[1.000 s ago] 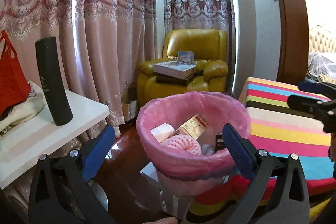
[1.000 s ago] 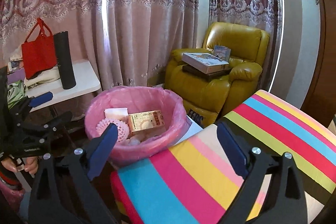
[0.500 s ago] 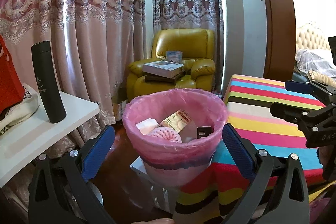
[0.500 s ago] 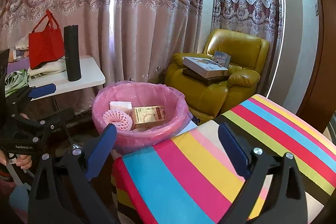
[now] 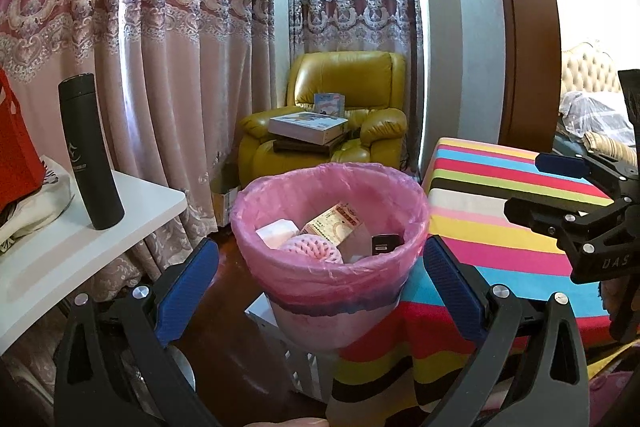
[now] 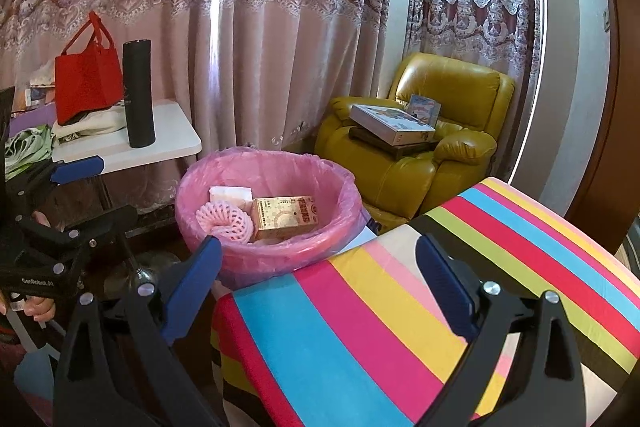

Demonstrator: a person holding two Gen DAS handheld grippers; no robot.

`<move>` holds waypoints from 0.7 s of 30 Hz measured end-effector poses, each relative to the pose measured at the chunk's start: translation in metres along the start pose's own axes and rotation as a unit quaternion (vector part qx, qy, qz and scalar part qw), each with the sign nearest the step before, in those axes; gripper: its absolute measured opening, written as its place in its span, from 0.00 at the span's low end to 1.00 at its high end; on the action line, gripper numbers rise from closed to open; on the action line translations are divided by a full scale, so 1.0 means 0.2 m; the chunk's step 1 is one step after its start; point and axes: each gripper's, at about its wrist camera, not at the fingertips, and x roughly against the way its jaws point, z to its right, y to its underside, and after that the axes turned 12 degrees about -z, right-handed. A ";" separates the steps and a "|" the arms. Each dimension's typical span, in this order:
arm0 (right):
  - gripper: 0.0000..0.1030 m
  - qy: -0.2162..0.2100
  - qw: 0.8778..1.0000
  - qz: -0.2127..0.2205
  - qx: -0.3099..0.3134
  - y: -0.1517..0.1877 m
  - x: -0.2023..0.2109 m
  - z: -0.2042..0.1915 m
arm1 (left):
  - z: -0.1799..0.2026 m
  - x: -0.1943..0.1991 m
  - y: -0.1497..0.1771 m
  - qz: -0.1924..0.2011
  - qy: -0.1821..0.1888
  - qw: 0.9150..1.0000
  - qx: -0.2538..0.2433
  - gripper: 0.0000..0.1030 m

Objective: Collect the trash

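Both tongs (image 5: 320, 267) (image 6: 318, 273) wide, empty

Full-length pink curtains (image 6: 248, 39) with white lace borders cover the far wall; daylight shows through them and in a bright strip at their right edge. A yellow leather armchair (image 6: 432, 147) stands in the corner, carrying a stack of boxes (image 6: 392, 125). A dark wooden door frame (image 5: 520, 39) rises to the right. The floor (image 5: 224, 339) is dark and glossy. A tufted cream headboard (image 5: 588, 71) is partly visible beyond the frame.
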 end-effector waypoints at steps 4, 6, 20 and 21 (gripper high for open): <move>0.93 0.000 1.000 0.000 0.000 0.00 0.00 0.00 | -0.01 0.00 0.00 -0.001 -0.001 1.000 0.002 0.93; 0.93 -0.001 1.000 -0.001 0.000 0.00 0.00 0.00 | -0.01 0.00 0.00 -0.001 -0.001 1.000 0.003 0.93; 0.93 -0.001 1.000 -0.007 0.001 0.01 -0.02 -0.02 | 0.01 -0.01 0.01 -0.010 0.003 1.000 -0.006 0.93; 0.93 -0.001 1.000 -0.008 0.001 0.02 -0.02 -0.02 | 0.01 -0.01 0.01 -0.011 0.004 1.000 -0.007 0.93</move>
